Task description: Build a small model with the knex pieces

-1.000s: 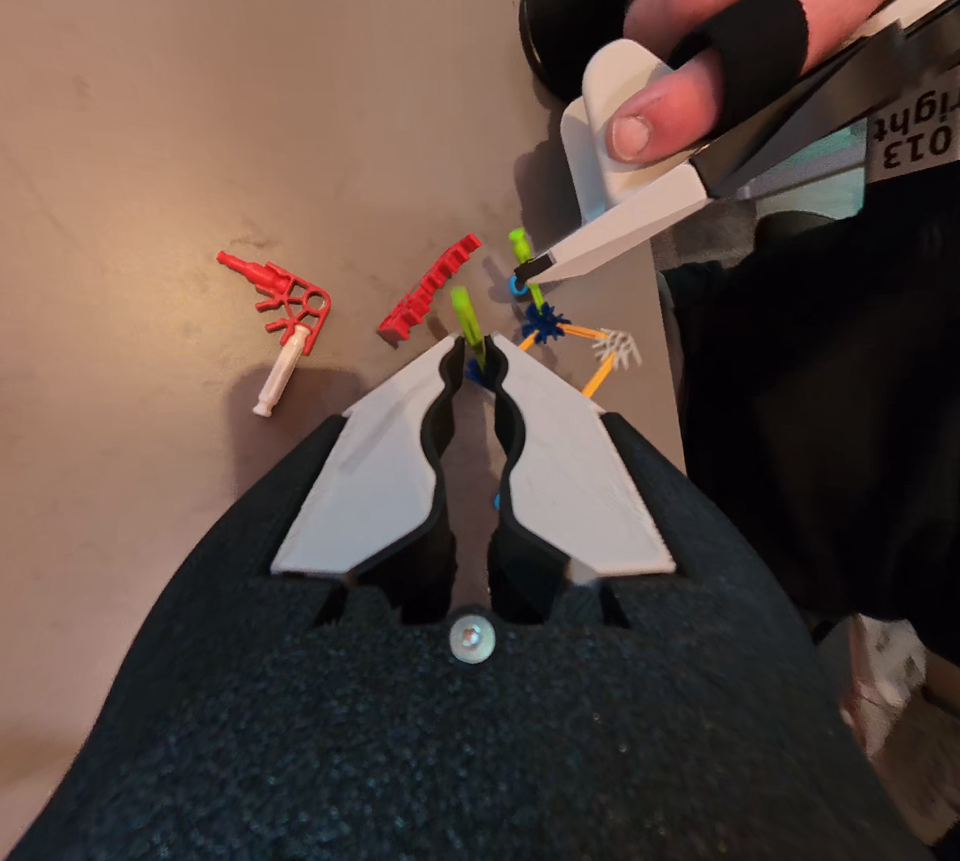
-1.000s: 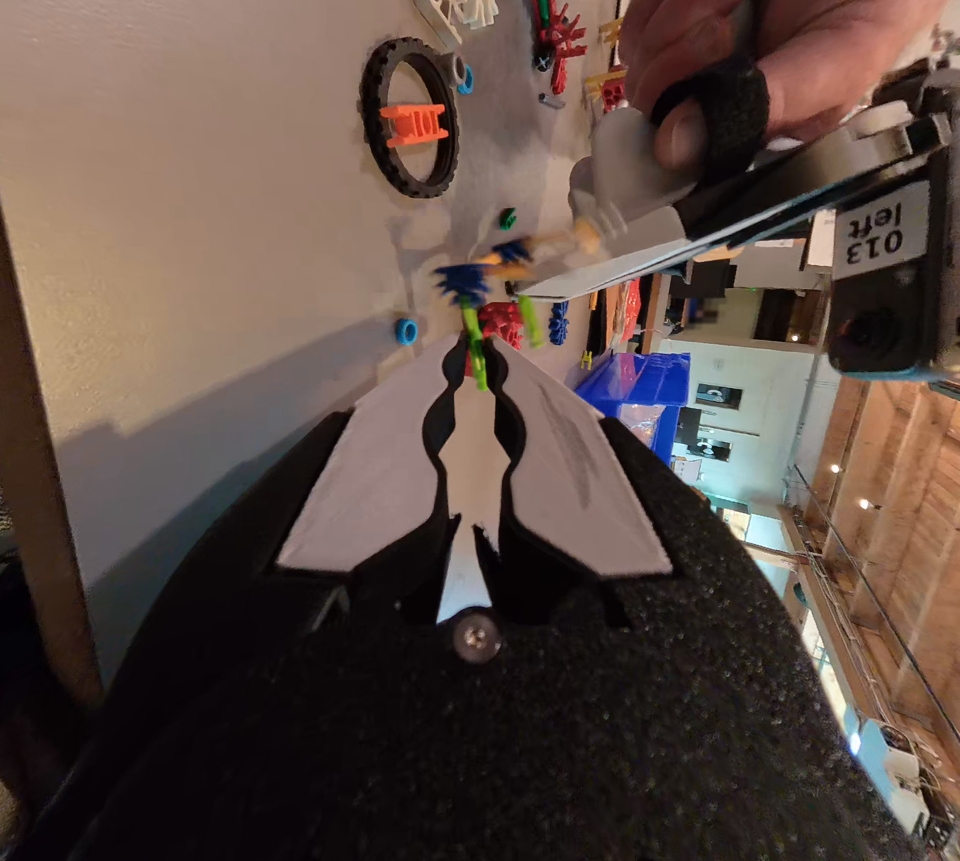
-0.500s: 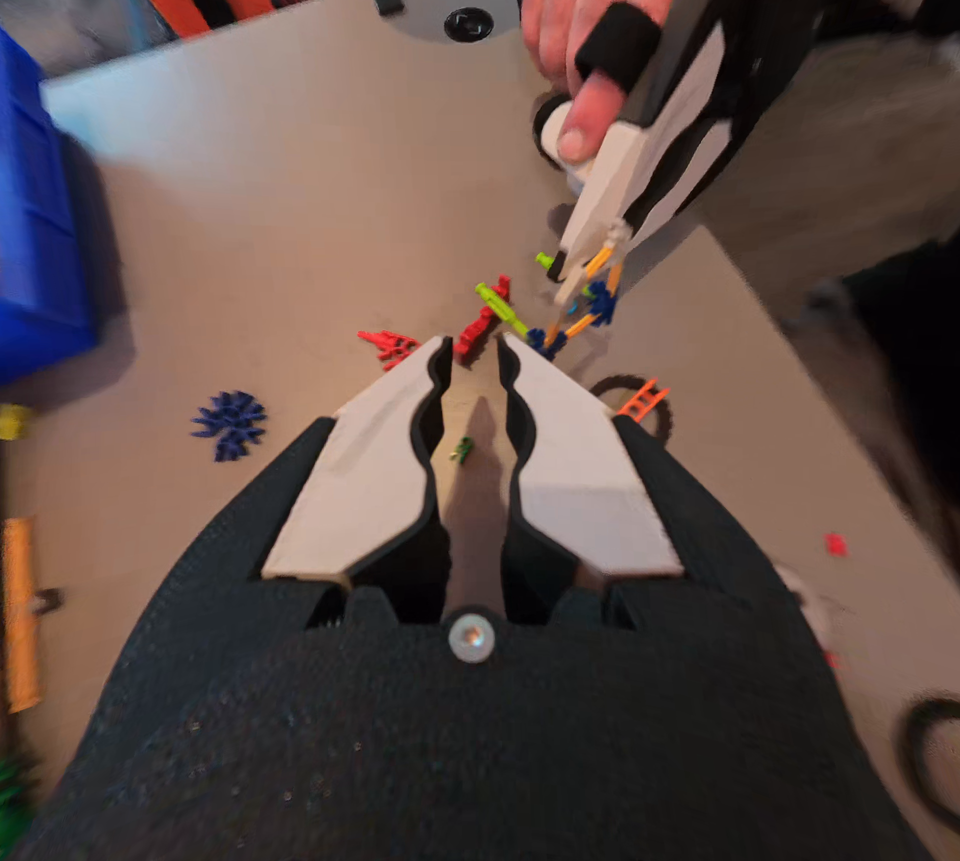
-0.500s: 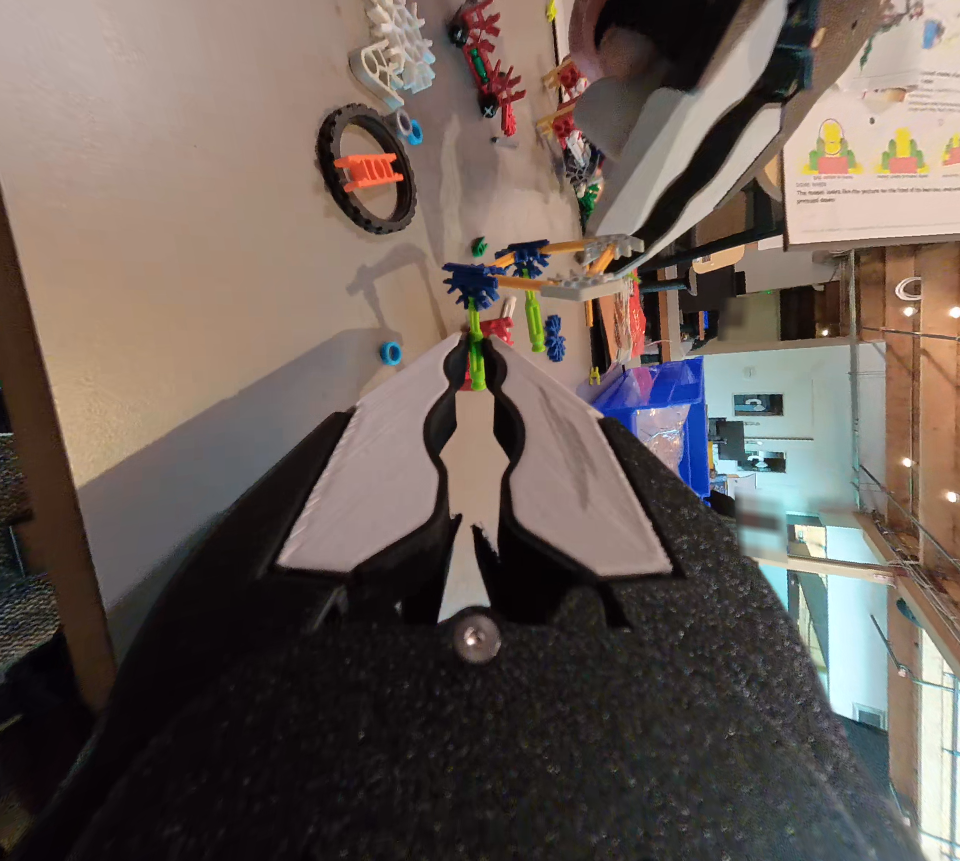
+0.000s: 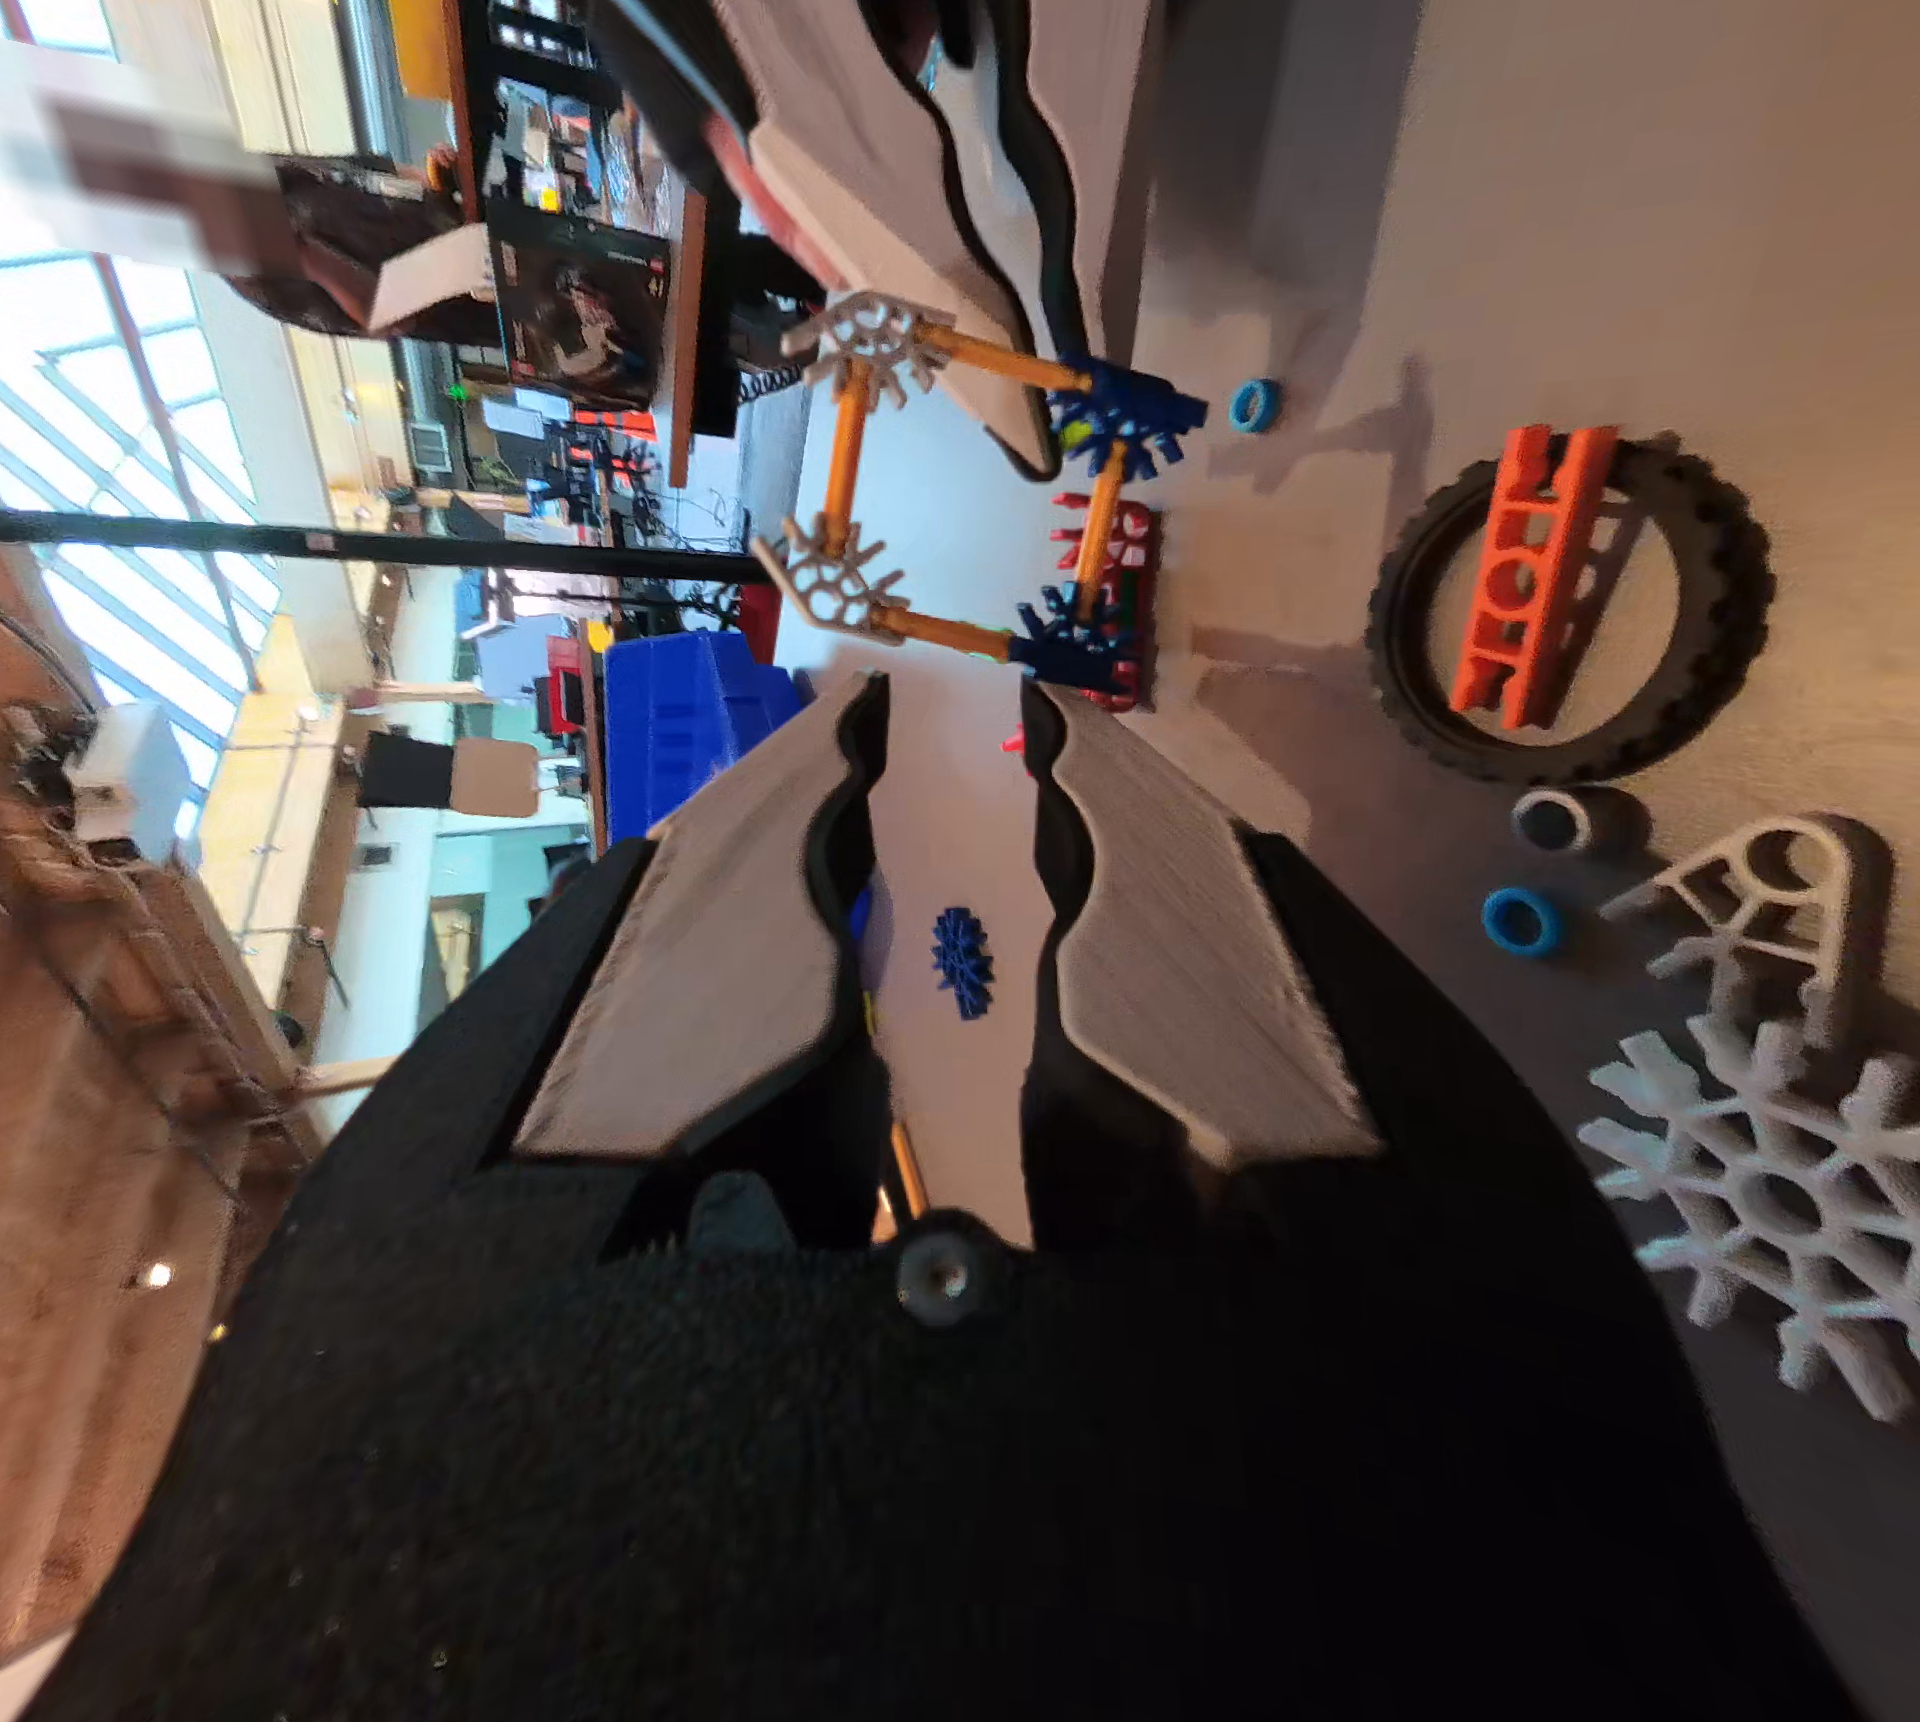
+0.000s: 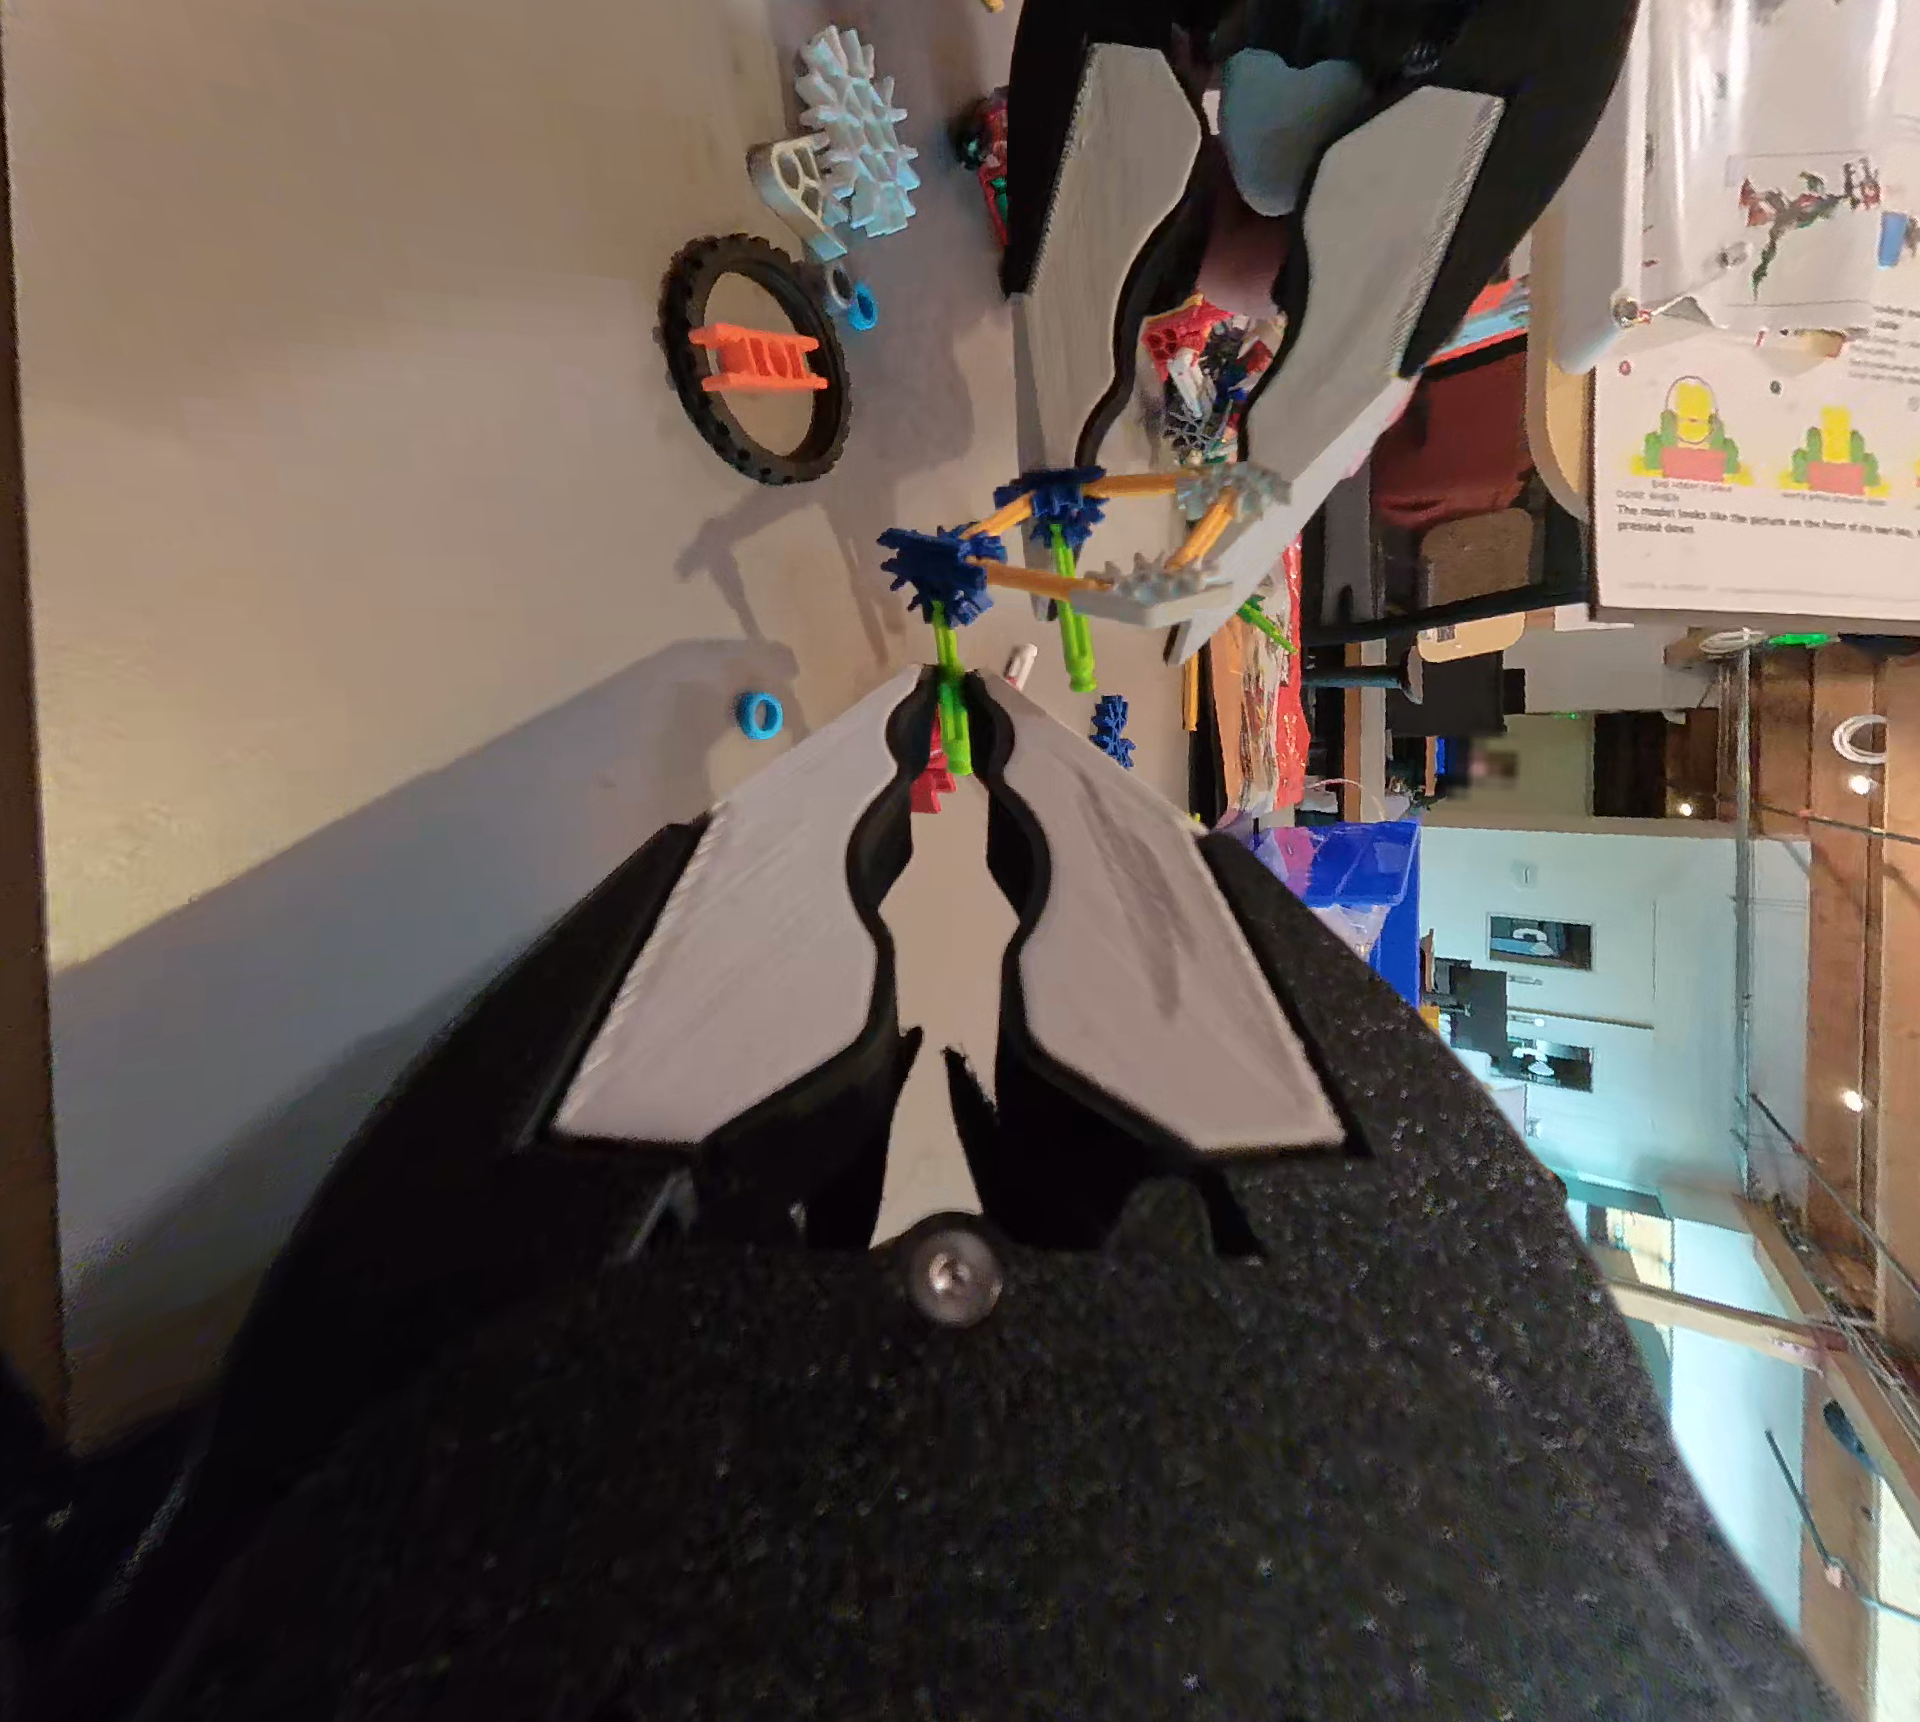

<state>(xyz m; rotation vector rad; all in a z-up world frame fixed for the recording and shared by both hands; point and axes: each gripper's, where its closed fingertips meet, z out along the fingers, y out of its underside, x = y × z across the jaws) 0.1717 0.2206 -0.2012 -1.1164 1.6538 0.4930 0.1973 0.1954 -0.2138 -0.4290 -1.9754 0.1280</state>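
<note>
A square frame of orange rods (image 5: 847, 467) joins two grey connectors (image 5: 831, 576) and two blue connectors (image 5: 1070, 644), with green rods (image 6: 1070, 612) sticking out of the blue ones. My right gripper (image 6: 948, 685) is shut on one green rod (image 6: 951, 722) below a blue connector (image 6: 940, 576) and holds the frame above the table. It also shows in the left wrist view (image 5: 1055, 415). My left gripper (image 5: 956, 696) is open and empty, its tips just short of the frame. In the right wrist view it (image 6: 1122, 571) straddles the frame's far side.
On the table (image 6: 364, 218) lie a black tyre (image 5: 1397, 633) with an orange piece (image 5: 1538, 592) in it, blue rings (image 5: 1517, 924), a white snowflake connector (image 5: 1766, 1194), a loose blue connector (image 5: 961, 960) and red parts (image 5: 1117, 550). A blue bin (image 5: 675, 727) stands beyond. One gripper's finger ends stand about 4 cm off the other's.
My left gripper has let go of its green rod, opened and swung round to face the frame's side. My right gripper has kept its hold on the other green rod.
</note>
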